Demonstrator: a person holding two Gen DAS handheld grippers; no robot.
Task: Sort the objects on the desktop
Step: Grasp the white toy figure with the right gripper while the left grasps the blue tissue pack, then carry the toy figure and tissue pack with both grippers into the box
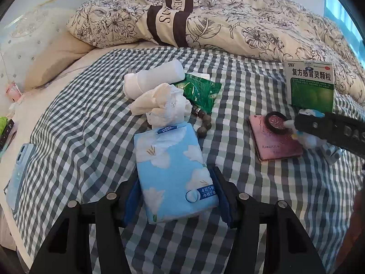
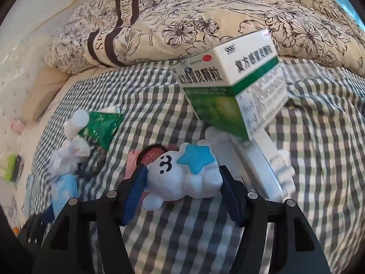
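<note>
A home bedroom: a bed with a checked sheet (image 1: 262,194) (grey-and-white) and a floral duvet (image 1: 239,16).

We see a sky-blue tissue pack (image 1: 173,173) with white flowers, a grey-and-white gingham sheet (image 1: 91,123), a green-and-white medicine box (image 2: 237,86), and a pale-blue toy (image 2: 184,178), possibly blurred.

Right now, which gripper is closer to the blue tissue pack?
Left. The left gripper has its fingers on both sides of the blue tissue pack. The right gripper is away to the side, around a white toy.
</note>
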